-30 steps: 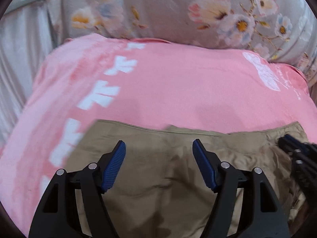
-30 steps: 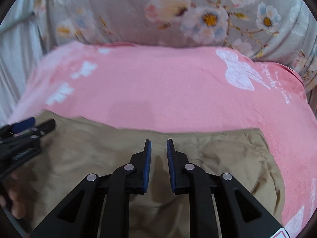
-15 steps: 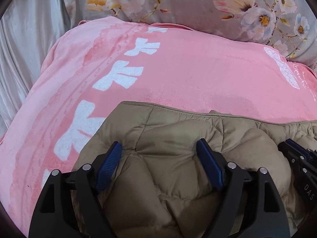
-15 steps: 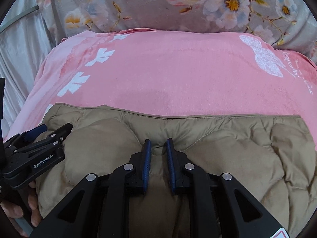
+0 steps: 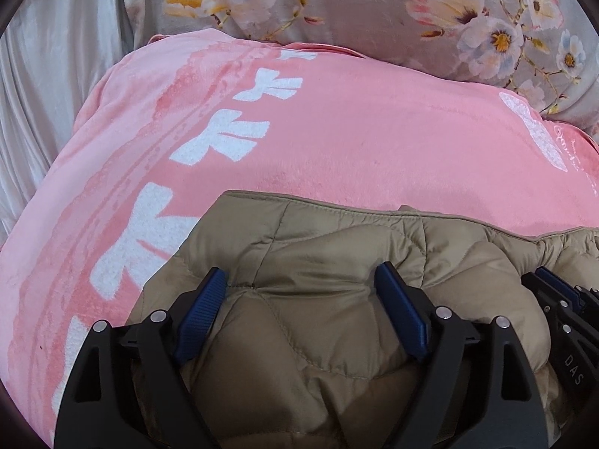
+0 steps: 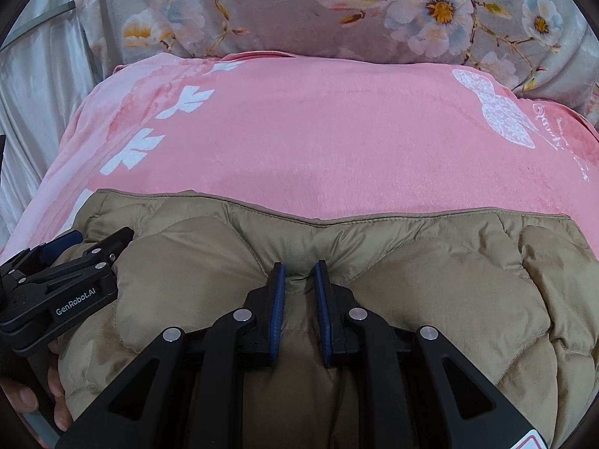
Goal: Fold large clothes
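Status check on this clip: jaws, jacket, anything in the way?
Left gripper jaws opening, off the jacket. Right gripper shut on a jacket fold. Jacket lies folded on pink blanket. Nothing in the way.

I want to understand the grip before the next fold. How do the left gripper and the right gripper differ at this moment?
The left gripper stands wide, its jaws opening, with the tan quilted jacket bulging loosely between them; the right gripper is nearly closed, pinching a fold of the jacket. The left one works near the jacket's left end, the right one nearer its middle. Both have blue pads and point down at the jacket.
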`<act>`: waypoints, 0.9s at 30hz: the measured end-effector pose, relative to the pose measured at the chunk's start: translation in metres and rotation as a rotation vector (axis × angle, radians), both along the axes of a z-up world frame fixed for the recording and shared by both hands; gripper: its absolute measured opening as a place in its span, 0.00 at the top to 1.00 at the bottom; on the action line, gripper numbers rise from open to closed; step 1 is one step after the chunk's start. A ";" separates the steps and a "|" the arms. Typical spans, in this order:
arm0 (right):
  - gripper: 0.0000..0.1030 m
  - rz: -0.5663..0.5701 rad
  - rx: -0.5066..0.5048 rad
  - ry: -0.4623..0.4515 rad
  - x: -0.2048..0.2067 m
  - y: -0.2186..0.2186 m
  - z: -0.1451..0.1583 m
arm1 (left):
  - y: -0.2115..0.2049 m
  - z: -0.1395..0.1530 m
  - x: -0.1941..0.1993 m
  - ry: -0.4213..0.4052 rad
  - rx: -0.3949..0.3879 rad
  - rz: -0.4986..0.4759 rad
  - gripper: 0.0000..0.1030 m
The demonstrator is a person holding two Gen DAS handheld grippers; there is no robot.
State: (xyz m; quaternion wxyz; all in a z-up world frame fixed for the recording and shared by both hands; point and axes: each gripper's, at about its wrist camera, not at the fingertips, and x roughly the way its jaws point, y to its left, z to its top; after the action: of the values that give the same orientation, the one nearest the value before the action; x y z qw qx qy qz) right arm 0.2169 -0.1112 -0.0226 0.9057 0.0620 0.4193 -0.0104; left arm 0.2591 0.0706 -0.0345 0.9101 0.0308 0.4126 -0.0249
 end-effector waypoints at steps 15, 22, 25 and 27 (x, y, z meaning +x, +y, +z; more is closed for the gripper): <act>0.86 -0.004 -0.028 -0.008 0.000 0.004 -0.002 | -0.001 -0.001 0.000 -0.001 0.001 0.000 0.21; 0.86 -0.003 -0.033 -0.010 0.000 0.004 -0.002 | -0.001 -0.001 0.000 -0.002 0.002 0.000 0.21; 0.86 -0.006 -0.042 -0.014 0.000 0.005 -0.002 | -0.002 -0.001 0.000 -0.002 0.003 0.001 0.21; 0.86 -0.007 -0.050 -0.016 0.000 0.005 -0.002 | -0.001 -0.002 0.000 -0.003 0.005 0.001 0.20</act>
State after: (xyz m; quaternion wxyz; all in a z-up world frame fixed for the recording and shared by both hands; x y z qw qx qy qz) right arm 0.2165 -0.1067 -0.0242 0.9102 0.0411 0.4115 -0.0234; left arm 0.2588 0.0692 -0.0361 0.9106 0.0329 0.4113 -0.0232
